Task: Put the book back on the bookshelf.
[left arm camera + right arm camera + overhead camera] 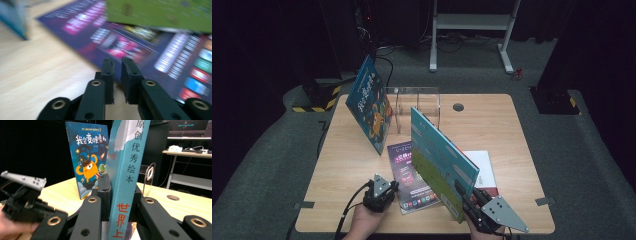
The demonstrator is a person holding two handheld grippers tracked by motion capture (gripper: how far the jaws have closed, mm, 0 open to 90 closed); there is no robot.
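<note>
Teal picture book stands upright on its lower edge at the near-right part of the table, spine toward the person, tilted a bit, w/ the right gripper jaws clamped on the spine near its bottom; the right gripper view shows the teal spine pinched between the two black jaws, so that's a firm hold. Just left of it, lying flat, is a purple leaflet, partly under the book's near corner. The left gripper sits at the leaflet's near-left edge, jaws drawn together w/ nothing between them; the left gripper view has them nearly touching above the leaflet, blurred, w/ the book's green cover at top. A white-and-red book lies flat behind the teal one, to the right. Farther off, a blue monster book leans at the far left beside a clear acrylic book stand, which looks empty from here. Step in hand, as I read it: carrying the teal book toward the stand to shelve it. Next move prob. calls for lifting it clear of the leaflet, keeping it vertical, & lining the lower edge up w/ a slot between the dividers; left gripper could steady the cover.
</note>
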